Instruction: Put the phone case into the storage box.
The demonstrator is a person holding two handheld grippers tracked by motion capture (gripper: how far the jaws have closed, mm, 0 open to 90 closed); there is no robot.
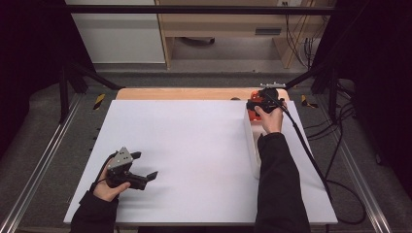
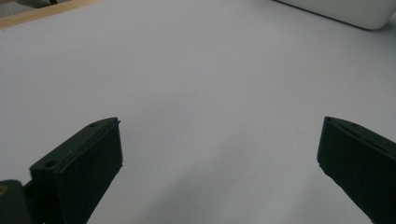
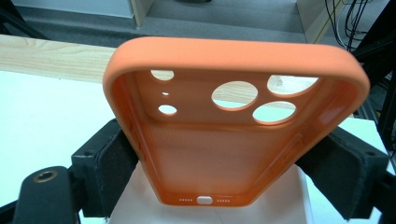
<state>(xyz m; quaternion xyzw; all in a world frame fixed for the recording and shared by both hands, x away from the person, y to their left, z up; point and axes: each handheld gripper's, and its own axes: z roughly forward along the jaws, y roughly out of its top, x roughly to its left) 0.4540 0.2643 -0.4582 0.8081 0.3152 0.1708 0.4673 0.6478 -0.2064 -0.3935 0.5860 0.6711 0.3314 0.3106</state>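
While gripped, orange phone case (image 3: 233,135) sits between right tool (image 3: 233,168) jaws.

Beyond my white table (image 1: 194,145) runs a strip of pale wood edge (image 1: 184,93). Grey carpet (image 1: 48,126) lies all round. Ahead stand a white cabinet (image 1: 121,39) and a wooden desk (image 1: 228,24), with cables (image 1: 303,46) hanging at its right. Black frame bars (image 1: 194,8) cross overhead.

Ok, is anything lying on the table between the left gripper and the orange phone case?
In the high view, bare white tabletop lies between the left gripper and the orange phone case in the right gripper, up to the white box.
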